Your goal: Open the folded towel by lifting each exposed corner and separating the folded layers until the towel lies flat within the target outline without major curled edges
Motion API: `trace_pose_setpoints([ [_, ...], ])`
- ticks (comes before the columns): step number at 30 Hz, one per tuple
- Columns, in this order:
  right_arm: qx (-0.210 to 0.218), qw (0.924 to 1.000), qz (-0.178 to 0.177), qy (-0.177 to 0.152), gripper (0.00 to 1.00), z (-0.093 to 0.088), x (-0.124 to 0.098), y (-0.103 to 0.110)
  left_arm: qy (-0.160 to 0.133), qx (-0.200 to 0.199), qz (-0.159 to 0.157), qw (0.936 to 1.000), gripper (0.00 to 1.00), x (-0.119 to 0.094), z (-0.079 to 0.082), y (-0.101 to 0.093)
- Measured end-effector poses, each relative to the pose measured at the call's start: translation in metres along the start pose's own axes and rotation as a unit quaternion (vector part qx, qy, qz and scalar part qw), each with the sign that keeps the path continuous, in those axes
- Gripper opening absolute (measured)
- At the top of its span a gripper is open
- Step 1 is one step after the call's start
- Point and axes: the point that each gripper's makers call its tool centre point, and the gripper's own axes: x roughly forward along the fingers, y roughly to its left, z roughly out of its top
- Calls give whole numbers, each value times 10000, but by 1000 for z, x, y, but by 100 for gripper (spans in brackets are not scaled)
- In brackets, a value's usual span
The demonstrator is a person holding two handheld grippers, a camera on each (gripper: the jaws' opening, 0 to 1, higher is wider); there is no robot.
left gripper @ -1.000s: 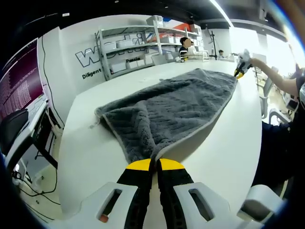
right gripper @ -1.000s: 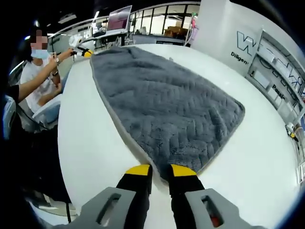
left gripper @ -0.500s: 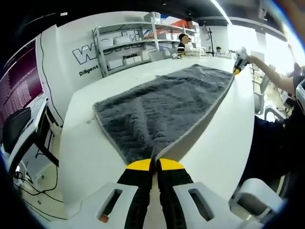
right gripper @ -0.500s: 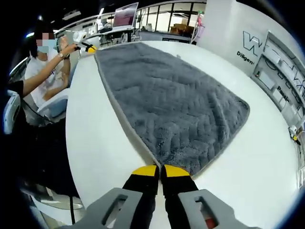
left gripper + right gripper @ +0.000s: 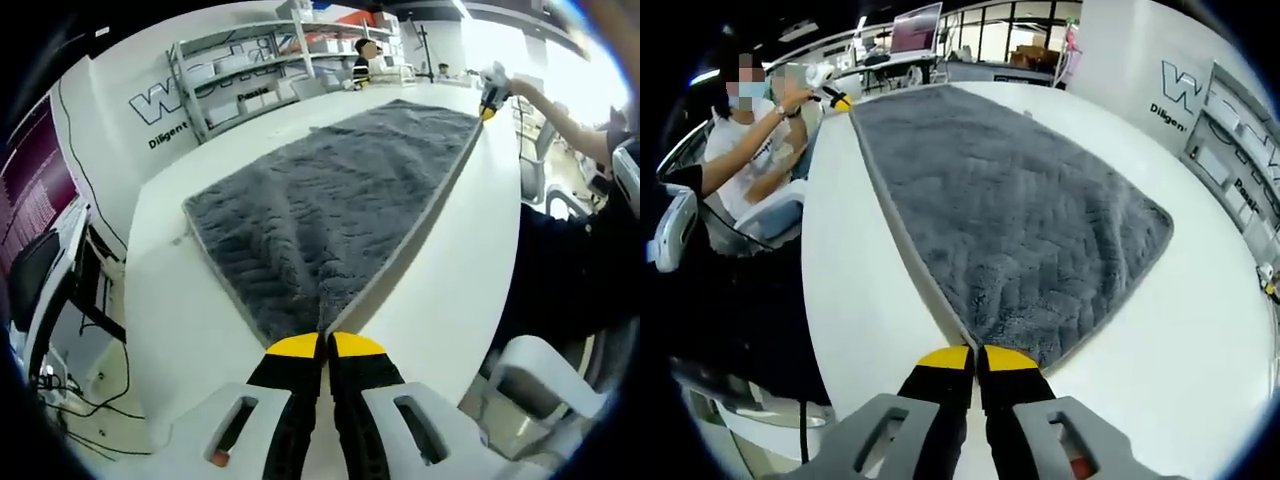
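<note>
The grey towel (image 5: 340,190) lies spread over the white table (image 5: 180,300), filling mid-frame in both views. My left gripper (image 5: 320,346) pinches its near corner at bottom centre; my right gripper (image 5: 965,357) pinches the opposite corner likewise.

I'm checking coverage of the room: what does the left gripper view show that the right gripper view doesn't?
Left gripper view: its own gripper pinching a towel corner, a dark screen at the left.

Right gripper view: its own gripper pinching the opposite corner, a laptop on a far desk.

Both: the grey towel spread on the white table, shelving against the lettered wall.
</note>
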Motion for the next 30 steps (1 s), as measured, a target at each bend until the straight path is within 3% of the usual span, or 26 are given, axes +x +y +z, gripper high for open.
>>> trace_pose_setpoints([
  [10,-36,9996,257,70,0,-8,-6,13,141,56,-27,9999,2,0,-2,-1],
  [18,12,9997,238,83,2,-7,-5,16,140,94,-29,9999,5,0,-1,-6],
  [21,98,9994,298,119,13,-7,-5,20,112,47,-81,9999,14,-2,0,-9],
  [23,122,9994,301,124,22,-7,-6,20,77,-406,-280,9988,23,-3,1,-17],
  [26,304,9993,218,-17,32,-2,-10,16,-76,-488,-429,9979,32,-4,8,-23],
  [28,379,9991,163,-102,44,0,-12,12,-325,-598,-480,9965,35,-6,18,-24],
  [30,648,9972,90,-367,56,8,-15,4,-759,-827,-656,9915,40,-10,36,-28],
])
